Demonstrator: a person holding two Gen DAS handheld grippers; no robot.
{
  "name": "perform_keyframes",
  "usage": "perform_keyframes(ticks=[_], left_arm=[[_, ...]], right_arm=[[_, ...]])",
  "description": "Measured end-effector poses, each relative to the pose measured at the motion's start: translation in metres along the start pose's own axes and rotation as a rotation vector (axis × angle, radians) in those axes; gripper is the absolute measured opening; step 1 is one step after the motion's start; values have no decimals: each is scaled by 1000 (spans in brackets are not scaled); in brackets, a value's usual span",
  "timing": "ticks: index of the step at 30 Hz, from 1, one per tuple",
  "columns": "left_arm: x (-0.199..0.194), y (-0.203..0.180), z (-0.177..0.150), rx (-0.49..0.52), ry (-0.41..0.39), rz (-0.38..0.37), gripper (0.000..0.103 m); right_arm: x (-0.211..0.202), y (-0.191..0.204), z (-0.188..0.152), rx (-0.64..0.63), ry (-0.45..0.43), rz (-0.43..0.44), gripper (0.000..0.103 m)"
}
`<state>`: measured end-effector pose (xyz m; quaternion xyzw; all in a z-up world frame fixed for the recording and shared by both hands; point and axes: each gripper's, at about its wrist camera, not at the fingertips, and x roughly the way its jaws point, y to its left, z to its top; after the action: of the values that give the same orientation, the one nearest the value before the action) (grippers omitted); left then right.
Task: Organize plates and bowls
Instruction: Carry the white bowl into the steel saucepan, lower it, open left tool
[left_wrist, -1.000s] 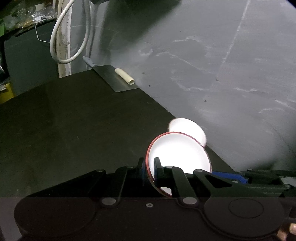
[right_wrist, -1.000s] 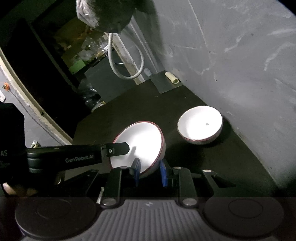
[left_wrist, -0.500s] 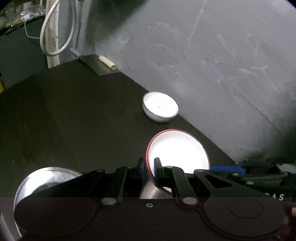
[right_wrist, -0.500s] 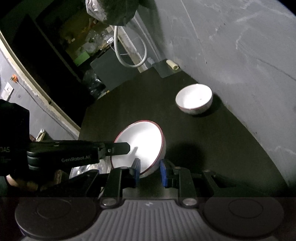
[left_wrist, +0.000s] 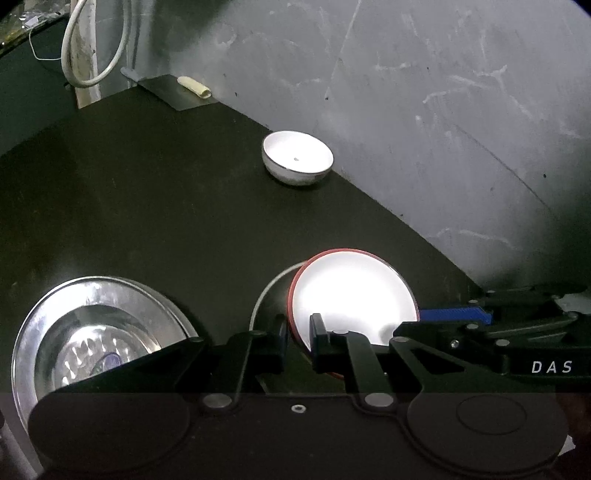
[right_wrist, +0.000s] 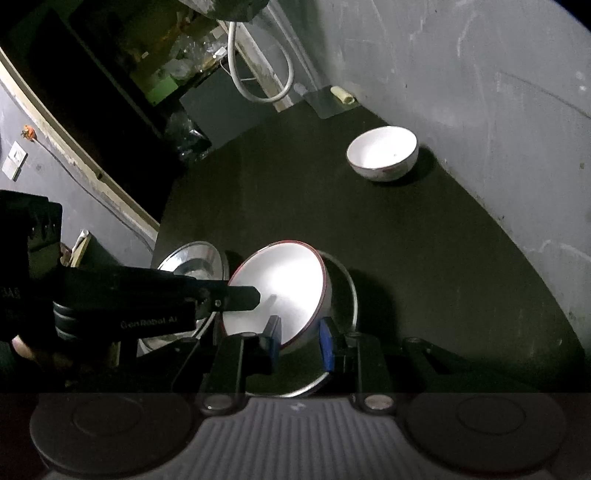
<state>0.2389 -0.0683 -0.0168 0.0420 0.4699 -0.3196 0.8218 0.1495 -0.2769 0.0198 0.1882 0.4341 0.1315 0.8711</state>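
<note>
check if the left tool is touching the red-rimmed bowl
Touching. In the left wrist view the left tool has its fingers on either side of the red-rimmed bowl rim, pinching it with no gap showing.

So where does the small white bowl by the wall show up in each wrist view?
Left wrist: the small white bowl sits above centre, on the dark table close against the grey wall.
Right wrist: the bowl sits in the upper right, again beside the wall.
Shared landmark: the red-rimmed bowl held by both grippers, low and central in both views.
</note>
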Motion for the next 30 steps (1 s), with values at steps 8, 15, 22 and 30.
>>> perform_keyframes(ticks=[8,15,22,30], left_arm=[[4,-1,-3,7,27,6,14],[8,0,-4,6,49,12,14],[8,1,-5,3,58,15,14],[13,0,-3,-4,65,23,14]], right_arm=[[4,2,-3,-10,29,-16,26],[6,5,-4,-18,40,-23,26],[10,5,-2,-20,50,-22,26],[11,5,-2,-22,55,-19,26]])
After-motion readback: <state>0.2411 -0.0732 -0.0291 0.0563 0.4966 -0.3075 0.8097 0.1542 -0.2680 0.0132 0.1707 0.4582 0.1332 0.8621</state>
